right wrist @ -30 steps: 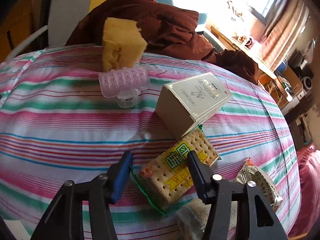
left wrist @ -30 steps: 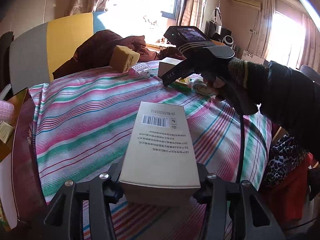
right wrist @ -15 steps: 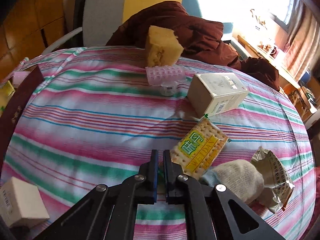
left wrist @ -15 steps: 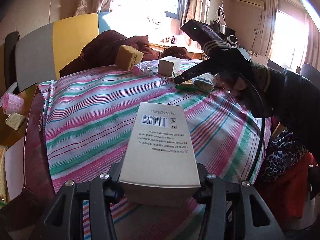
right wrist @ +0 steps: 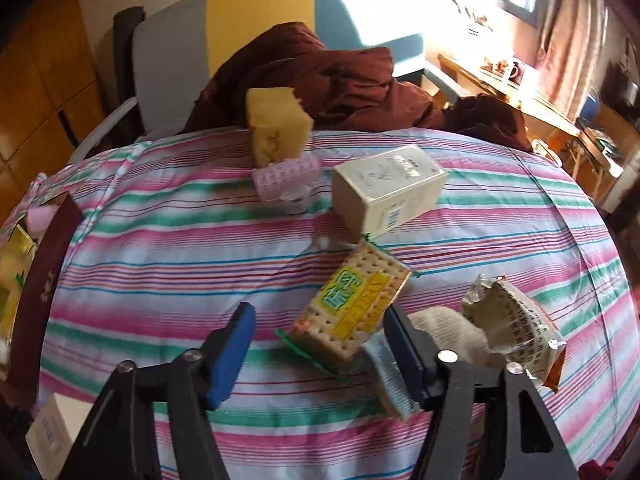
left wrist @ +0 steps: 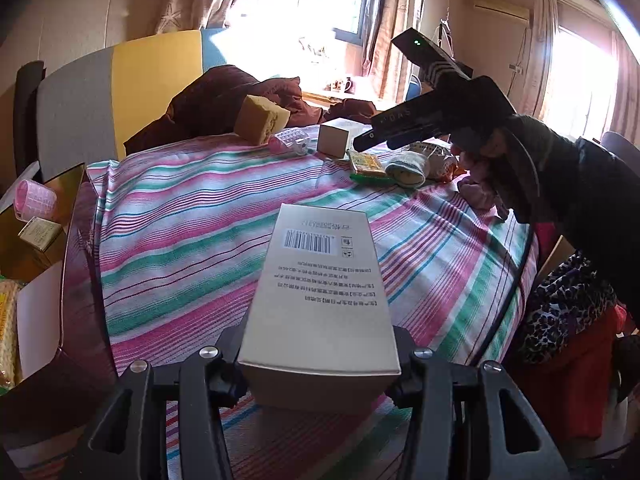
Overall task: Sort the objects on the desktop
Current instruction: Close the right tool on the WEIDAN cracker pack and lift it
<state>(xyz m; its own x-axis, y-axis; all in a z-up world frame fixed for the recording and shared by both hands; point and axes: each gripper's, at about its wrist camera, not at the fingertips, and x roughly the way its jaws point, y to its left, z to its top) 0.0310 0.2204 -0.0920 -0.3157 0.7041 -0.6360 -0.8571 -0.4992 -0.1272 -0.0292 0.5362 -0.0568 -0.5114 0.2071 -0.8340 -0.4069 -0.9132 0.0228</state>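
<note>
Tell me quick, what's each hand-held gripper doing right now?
Left hand-held gripper: closed on the grey barcode box.
Right hand-held gripper: open, holding nothing, above the cracker packet.

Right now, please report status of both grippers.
Left gripper shut on grey box. Right gripper open, cracker pack between fingers. Sock beside pack.

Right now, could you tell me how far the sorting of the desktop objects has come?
Done: a pink hair roller and a small box lie in the gold tray. In hand: the left gripper clamps a barcode box; the right gripper is open over the cracker packet. Left: sponge, roller, white box, sock, snack bag.
</note>
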